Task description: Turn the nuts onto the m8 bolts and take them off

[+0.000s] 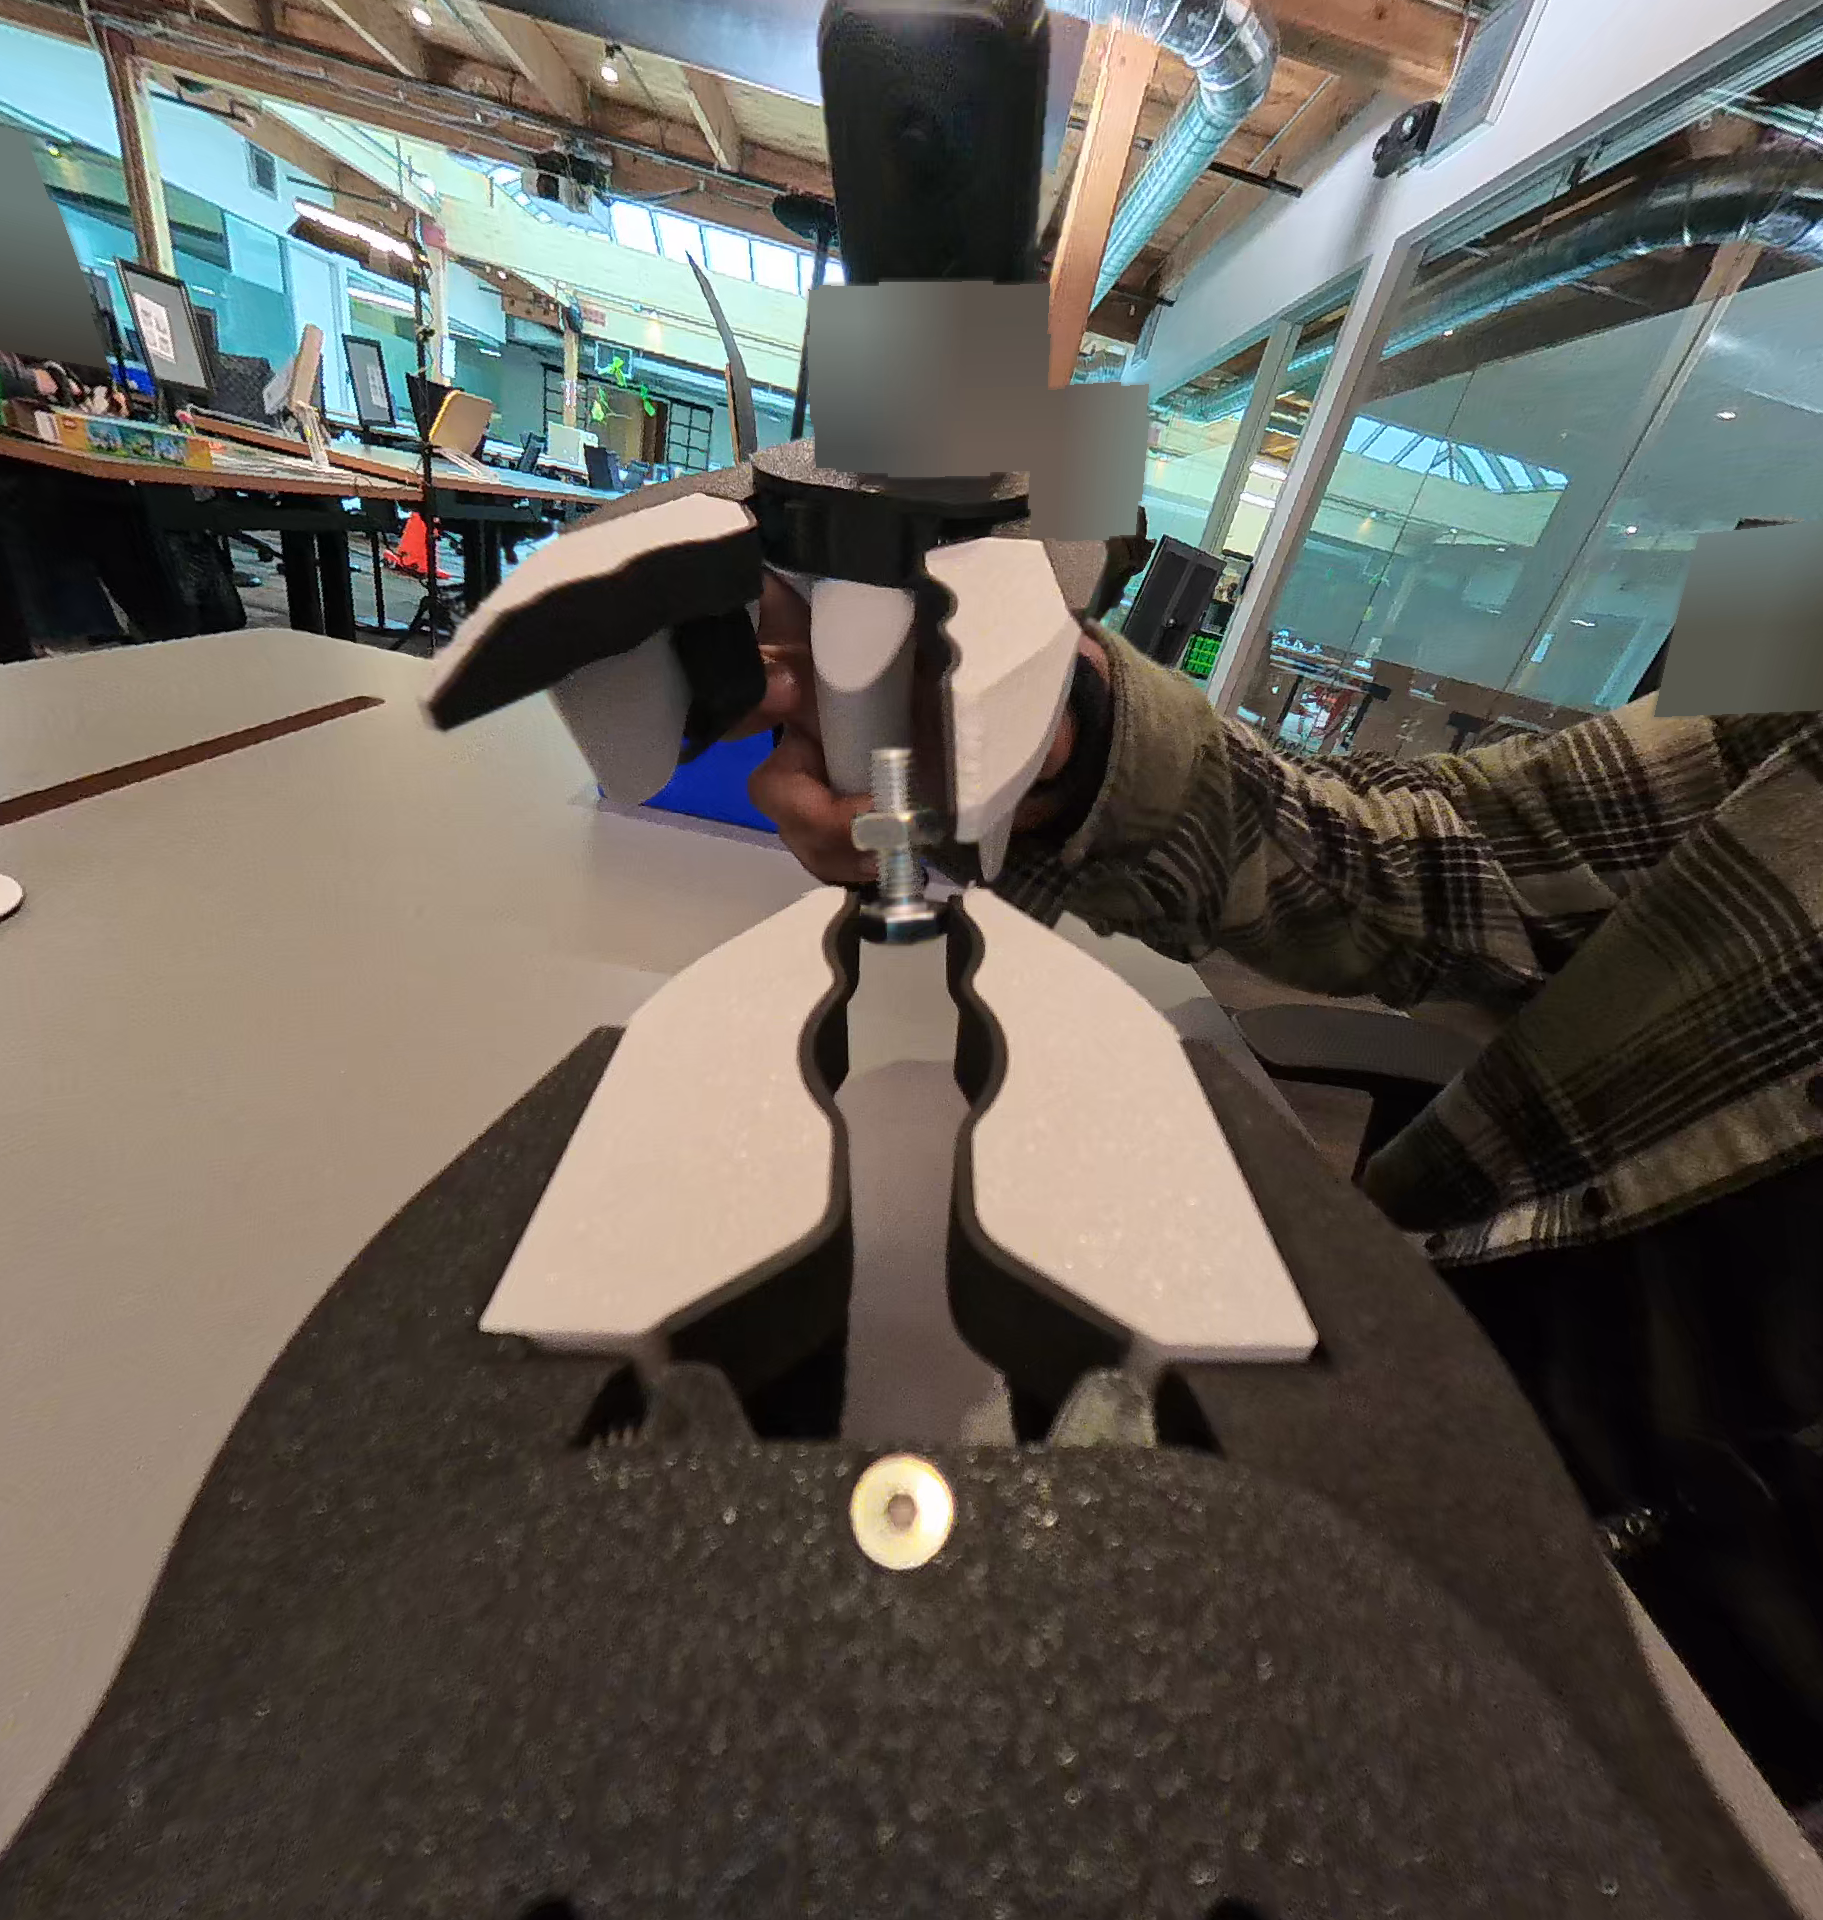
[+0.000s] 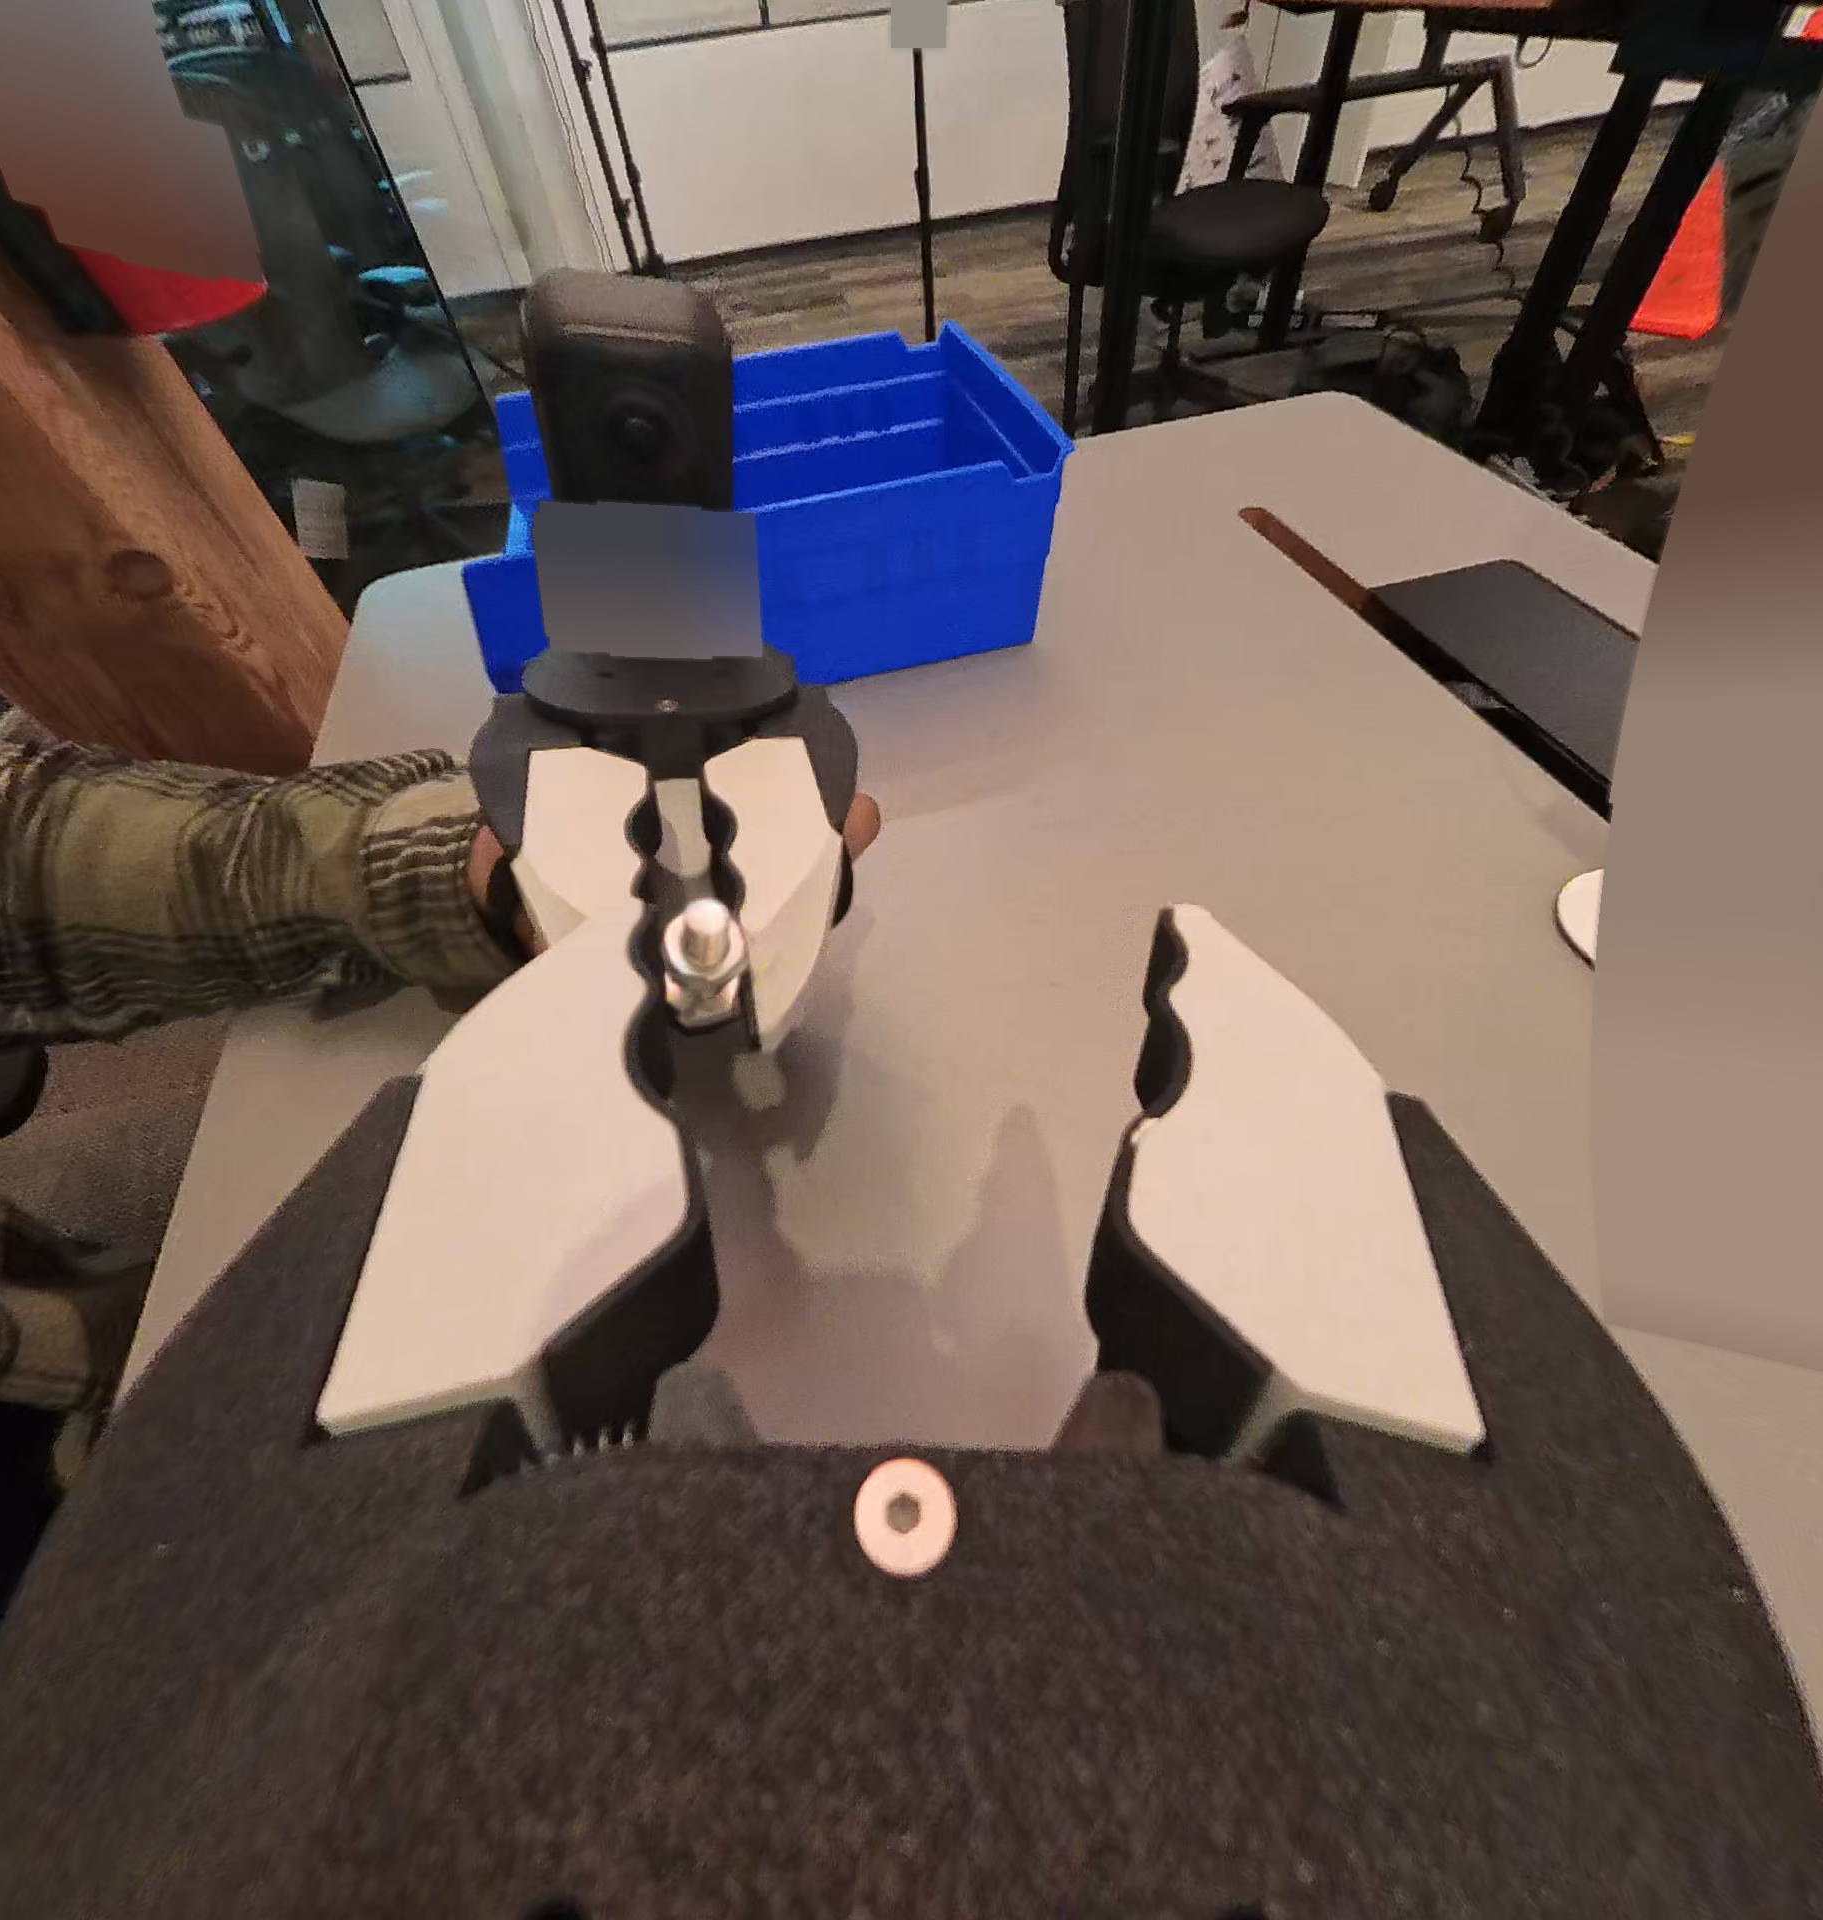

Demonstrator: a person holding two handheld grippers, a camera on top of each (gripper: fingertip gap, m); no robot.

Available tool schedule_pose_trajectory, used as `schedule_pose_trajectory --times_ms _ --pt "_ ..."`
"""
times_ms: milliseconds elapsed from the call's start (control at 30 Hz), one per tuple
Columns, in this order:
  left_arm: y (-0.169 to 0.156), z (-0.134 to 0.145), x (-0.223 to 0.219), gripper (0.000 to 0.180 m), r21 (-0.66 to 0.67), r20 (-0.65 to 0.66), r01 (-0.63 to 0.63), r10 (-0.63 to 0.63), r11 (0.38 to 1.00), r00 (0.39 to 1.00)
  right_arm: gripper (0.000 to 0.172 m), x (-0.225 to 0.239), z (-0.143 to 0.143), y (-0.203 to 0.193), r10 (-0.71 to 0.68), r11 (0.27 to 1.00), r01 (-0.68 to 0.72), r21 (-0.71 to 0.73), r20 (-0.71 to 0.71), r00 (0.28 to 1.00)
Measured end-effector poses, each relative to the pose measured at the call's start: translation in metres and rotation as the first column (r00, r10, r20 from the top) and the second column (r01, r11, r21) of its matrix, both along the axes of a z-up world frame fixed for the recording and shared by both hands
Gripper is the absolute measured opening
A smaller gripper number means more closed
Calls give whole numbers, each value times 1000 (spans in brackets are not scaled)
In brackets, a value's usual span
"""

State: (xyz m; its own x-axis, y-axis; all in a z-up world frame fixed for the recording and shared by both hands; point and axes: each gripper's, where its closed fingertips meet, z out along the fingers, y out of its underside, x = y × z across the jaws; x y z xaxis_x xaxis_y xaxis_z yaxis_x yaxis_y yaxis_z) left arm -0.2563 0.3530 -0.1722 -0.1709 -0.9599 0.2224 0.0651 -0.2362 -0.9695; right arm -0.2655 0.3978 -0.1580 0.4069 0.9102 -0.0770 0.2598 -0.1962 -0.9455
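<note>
**Bolt pinched by the head, nut partway along the thread**

My left tongs [image 1: 902, 920] were nearly closed, and their two fingertips pressed on the hex head of the silver bolt [image 1: 894, 831]. The bolt stood upright out of the tips, thread pointing away from me, clear above the grey table [image 1: 263, 987]. A silver nut [image 1: 891, 829] sat on the thread, about halfway up, with bare thread showing both above and below it.

My right tongs [image 2: 917, 997] were spread wide and gripped nothing. From their own camera the left finger [image 2: 533, 1143] lay just beside the bolt [image 2: 701, 971] and nut, while the right finger [image 2: 1271, 1101] stood well off to the side over bare table. From the left camera, one white finger [image 1: 1000, 707] of the right tongs hung just beside the nut; whether it touched the nut, I could not tell.

Both my forearms were in plaid sleeves [image 1: 1406, 831]. A blue bin [image 2: 886, 499] stood on the far part of the table behind the left tongs, and a black flat pad [image 2: 1509, 644] lay near the table's right edge.
</note>
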Motion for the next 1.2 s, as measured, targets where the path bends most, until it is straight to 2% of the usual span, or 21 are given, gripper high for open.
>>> schedule_pose_trajectory --times_ms 133,200,367,500,633,800,867,1000,1100,1200 --pt "1 7 -4 15 -25 44 15 -14 1000 999 83 13 7 0 -9 1000 10 14 -33 999" --pt "0 9 -4 15 -28 58 18 -16 999 998 82 9 14 -3 11 1000 -10 17 -80 997" --pt "2 15 -8 15 -50 110 19 -14 999 994 82 -3 11 -6 47 999 -47 2 -88 995" --pt "0 21 -12 15 -51 155 30 -22 998 988 80 8 13 6 -16 1000 18 20 -92 996" --pt "-1 28 -14 15 -68 208 45 -30 997 978 77 0 28 -5 58 998 -59 0 -188 981" --pt "-2 33 -17 15 -68 245 48 -29 997 969 84 -14 25 -3 73 997 -71 16 -147 987" --pt "0 38 -23 15 -78 283 56 -32 995 959 77 -5 28 4 37 999 -32 40 -144 989" --pt "-1 42 -25 15 -71 299 54 -30 996 954 79 -10 41 -5 87 996 -80 40 -211 974" --pt "-5 44 -25 15 -60 315 67 -45 996 948 83 -27 40 -11 122 992 -114 54 -174 977" --pt "-4 47 -29 15 -63 337 63 -38 996 941 84 -21 37 -2 93 995 -85 58 -156 983"
